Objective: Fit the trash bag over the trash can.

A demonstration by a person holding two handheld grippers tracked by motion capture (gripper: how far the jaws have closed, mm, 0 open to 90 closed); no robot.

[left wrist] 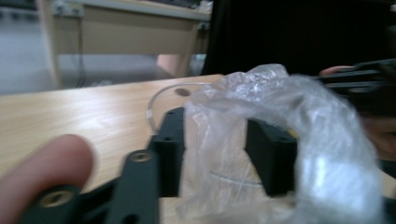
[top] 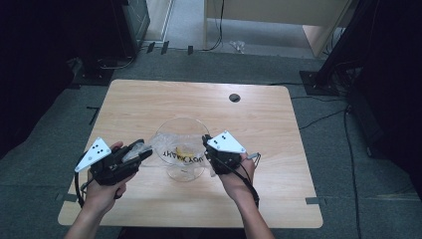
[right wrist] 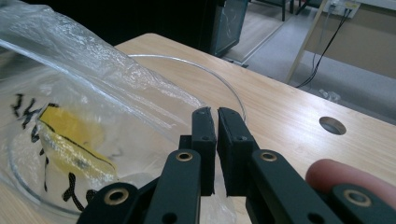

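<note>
**Two Grippers Working a Thin Plastic Bag Over a Glass Bowl**

While the clear crinkled plastic bag with black lettering (top: 174, 152) is sagging into the round clear glass bowl (top: 181, 144) at the near middle of the pale wooden table (top: 149, 99), both grippers are taking it by opposite edges. The left gripper (left wrist: 224, 154) is closing on a gathered bunch of film; in the left gripper view the plastic is sitting between the two black jaws, which are standing partly apart with the bunch wedged in, pressing on it as far as I can tell. The right gripper (right wrist: 216, 135) is showing its jaws drawn together, only a thin slit between them, apparently pinching the bag's edge on the other side, though the film at the tips is hard to make out. Something yellow (right wrist: 70, 140) is lying inside the bag, low in the bowl.

Judging by the look of it, the bag is handling as very light, limp and slippery: it is folding wherever it is being pulled, and a single layer could be slipping out of a loose pinch or tearing under a sharp tug. Gathered folds near the mouth are offering the safest hold. The bowl is rigid but fragile and is likely sliding easily on the smooth wood, so pulling the film gently upward rather than sideways seems wise.
</note>
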